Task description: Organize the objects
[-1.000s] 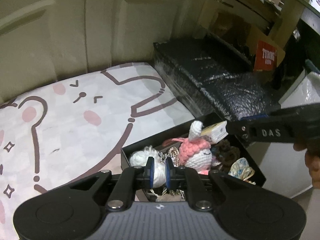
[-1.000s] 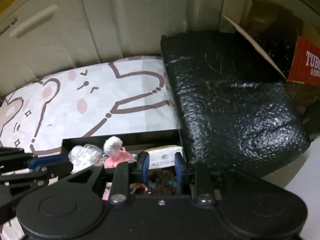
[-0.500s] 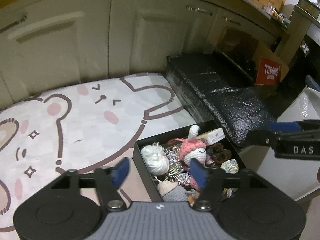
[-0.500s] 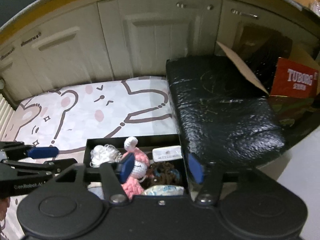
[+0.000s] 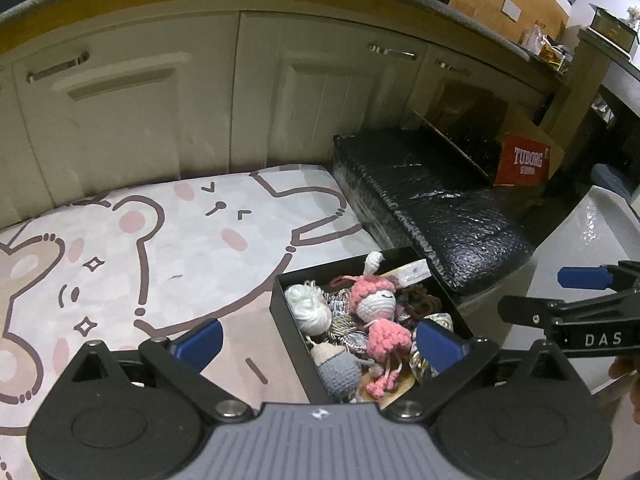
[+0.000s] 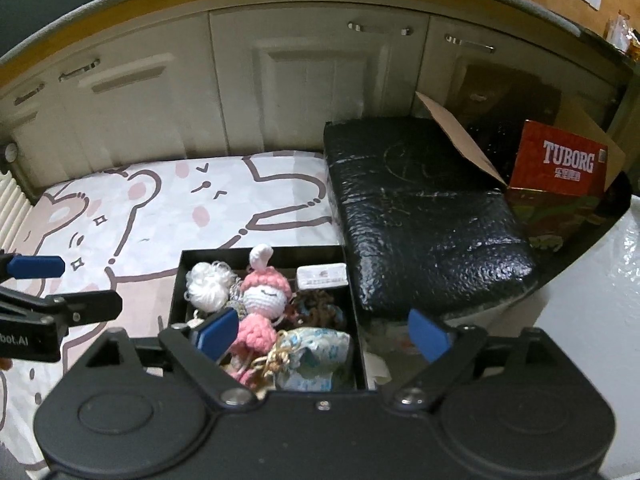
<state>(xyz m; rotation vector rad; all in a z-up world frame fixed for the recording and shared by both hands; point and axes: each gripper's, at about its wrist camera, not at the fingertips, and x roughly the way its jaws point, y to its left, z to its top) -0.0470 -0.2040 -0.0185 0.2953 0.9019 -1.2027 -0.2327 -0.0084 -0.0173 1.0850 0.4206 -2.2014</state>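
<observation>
Crocheted toys and trinkets are packed in the black box (image 6: 352, 280) on the bear-print mat (image 5: 132, 248). Left tool (image 5: 318, 338) and right tool (image 6: 322, 334) are opening, nothing btw. the jaws. Step judged: choosing; next, one item, e.g. pink doll (image 6: 262, 292), must be approached.

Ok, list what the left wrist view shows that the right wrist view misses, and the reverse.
Left wrist only: a grey crocheted acorn in the black box, and the right gripper at the frame's right edge. Right wrist only: a white radiator and the left gripper. Shared: the black box, pink crocheted doll, white pompom, bear-print mat and Tuborg carton.
</observation>
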